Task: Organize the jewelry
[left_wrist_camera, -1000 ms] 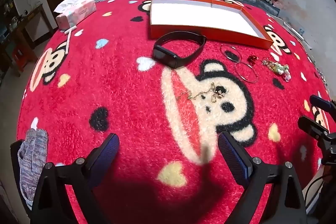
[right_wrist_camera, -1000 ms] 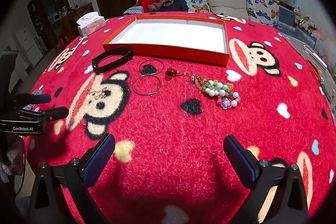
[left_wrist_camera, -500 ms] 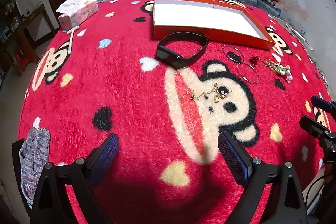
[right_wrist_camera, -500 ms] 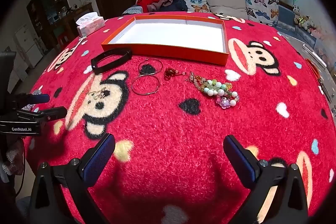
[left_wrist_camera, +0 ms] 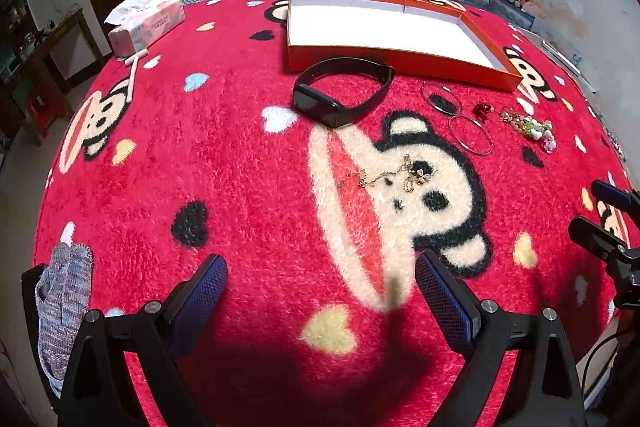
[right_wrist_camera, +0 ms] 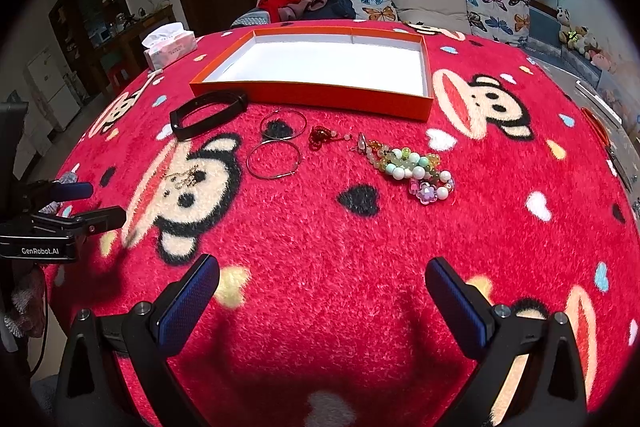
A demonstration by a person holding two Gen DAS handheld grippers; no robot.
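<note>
An orange box with a white, bare inside lies at the far side of the red monkey-print cloth. In front of it lie a black wristband, two thin silver bangles, a small red trinket, a beaded bracelet and a gold chain. My left gripper hovers open near the front edge, short of the chain. My right gripper is open too, well short of the beads.
A pink tissue pack sits at the far left with a white stick beside it. A grey knitted cloth hangs at the left edge. A sofa with cushions stands beyond the table.
Both grippers have barely moved; the left view has drifted slightly forward. Nothing on the cloth has shifted.
</note>
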